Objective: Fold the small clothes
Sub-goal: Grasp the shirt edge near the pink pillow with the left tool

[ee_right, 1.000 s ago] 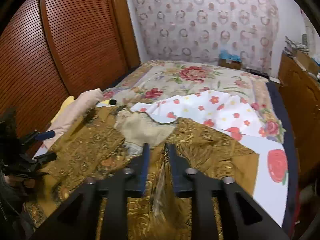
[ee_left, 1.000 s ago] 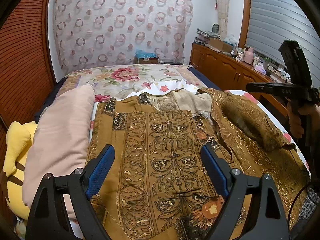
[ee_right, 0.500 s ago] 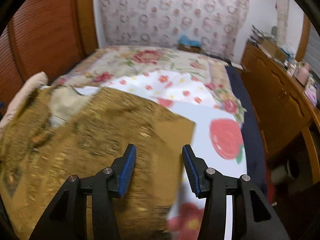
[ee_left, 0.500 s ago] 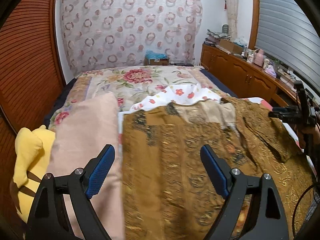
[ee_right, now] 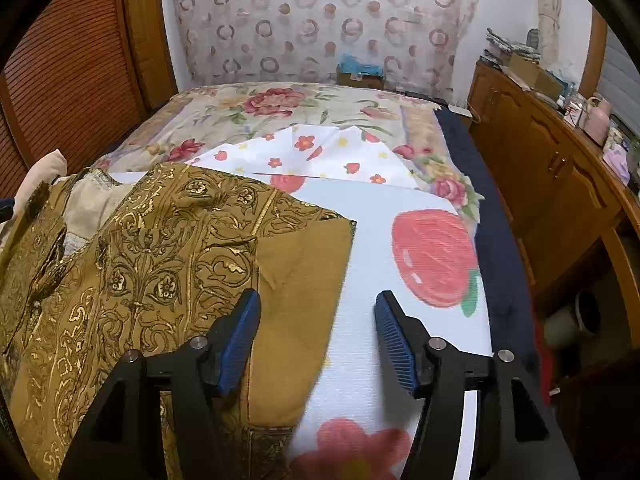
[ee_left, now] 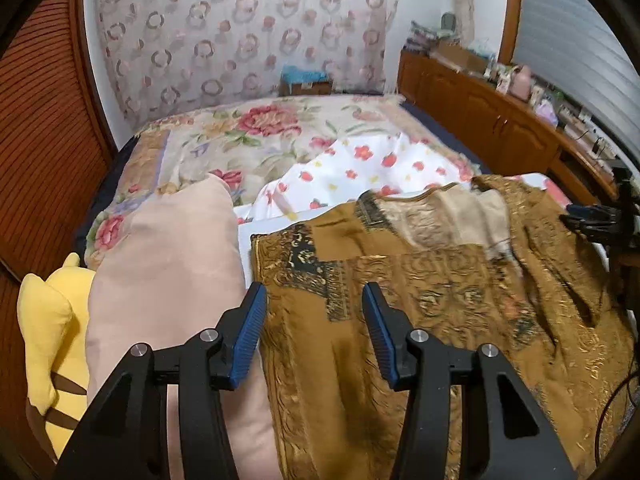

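- The near end of the brown-and-gold patterned garment (ee_left: 460, 304) runs behind both grippers and off the bottom of each view, so its hem is not visible.
- In the left wrist view the garment's surface is softened by blur; the ornament reads as dark and gold scrollwork, and finer detail cannot be made out.
- At that view's far right edge, a dark piece of the right gripper (ee_right: 318, 334) is partly cut off, and how it stands cannot be read from there.
- The yellow plush toy (ee_left: 48, 320) is half hidden behind the pale pink pillow (ee_left: 168, 280) and clipped by the left edge.
- The items on the wooden cabinet (ee_right: 552, 176) are too small and crowded to name.
- The garment lies spread on a white sheet printed with red fruit and flowers (ee_right: 408, 220), on the bed with a floral cover (ee_left: 248, 136). Its pale beige lining (ee_left: 448, 216) shows at the far end, near the neck opening.
- In the right wrist view a plain mustard panel (ee_right: 304, 272) ends in a straight edge against the white sheet; the cloth beside it carries shiny gold scrolls.
- The left gripper (ee_left: 314, 330) hovers with its blue-padded fingers (ee_left: 250, 334) spread apart, nothing between them, over the garment's left edge, just beside the pillow.
- The right gripper is likewise spread wide and empty, straddling the garment's right edge, one pad (ee_right: 238, 342) over cloth, the other over sheet.
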